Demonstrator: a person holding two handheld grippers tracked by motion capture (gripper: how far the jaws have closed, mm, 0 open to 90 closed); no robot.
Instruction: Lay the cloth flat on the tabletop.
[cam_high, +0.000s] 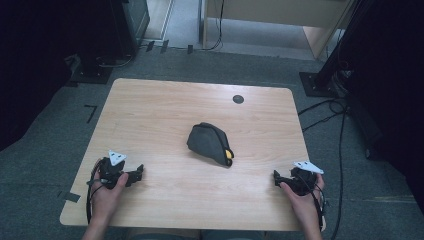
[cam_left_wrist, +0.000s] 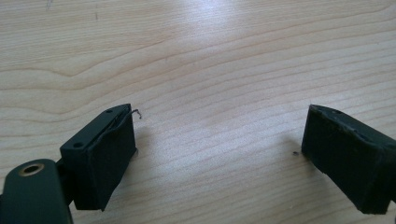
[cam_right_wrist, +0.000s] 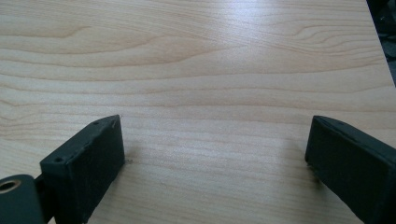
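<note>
A dark pouch (cam_high: 210, 143) with a yellow tab lies mid-counter (cam_high: 165, 105). The left gripper (cam_high: 135, 174) and right gripper (cam_high: 278, 178) rest at the near corners, well apart from it. Both have their jaws spread wide, holding nothing.

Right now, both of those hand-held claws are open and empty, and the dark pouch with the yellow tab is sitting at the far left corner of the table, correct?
Nearly. The left gripper and right gripper are indeed open and empty, but the dark pouch lies near the middle of the table, between the two grippers and a little beyond them. The high view shows this.
</note>
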